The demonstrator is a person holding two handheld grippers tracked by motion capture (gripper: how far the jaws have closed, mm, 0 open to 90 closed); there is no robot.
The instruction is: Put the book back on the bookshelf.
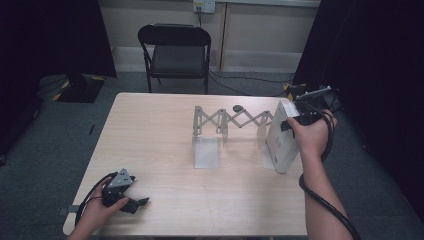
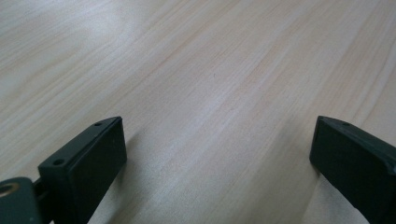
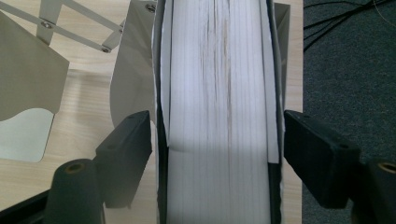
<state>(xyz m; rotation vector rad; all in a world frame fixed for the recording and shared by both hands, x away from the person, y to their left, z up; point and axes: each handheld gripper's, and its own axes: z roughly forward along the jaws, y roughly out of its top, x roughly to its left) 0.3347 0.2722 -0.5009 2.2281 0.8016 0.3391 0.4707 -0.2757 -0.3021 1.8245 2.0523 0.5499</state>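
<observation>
Your table [image 1: 165, 150] is a pale wood top, and behind its far edge a black folding chair [image 1: 175, 52] stands on the grey carpet. Across the middle of the table runs an expanding metal book rack [image 1: 230, 120], its scissor lattice stretched out between upright divider plates; one plate stands at the left end and another near the right end.

At the right end of that rack, close to the table's right edge, stands the thick white book [image 1: 281, 136], upright and leaning slightly, touching the rack's last plate. Your right gripper [image 1: 292, 120] is at the book's top, held in your right hand [image 1: 312, 135]. In the right gripper view the book's page block [image 3: 219, 112] runs up between the two black jaws; the jaws sit on either side of the covers, close against them, though you cannot quite tell whether both pads press firmly.

Your left gripper [image 1: 134, 202] rests low over the near left corner of the table, well apart from the rack. In the left gripper view its jaws stand wide apart over bare wood [image 2: 210, 79], holding nothing
</observation>
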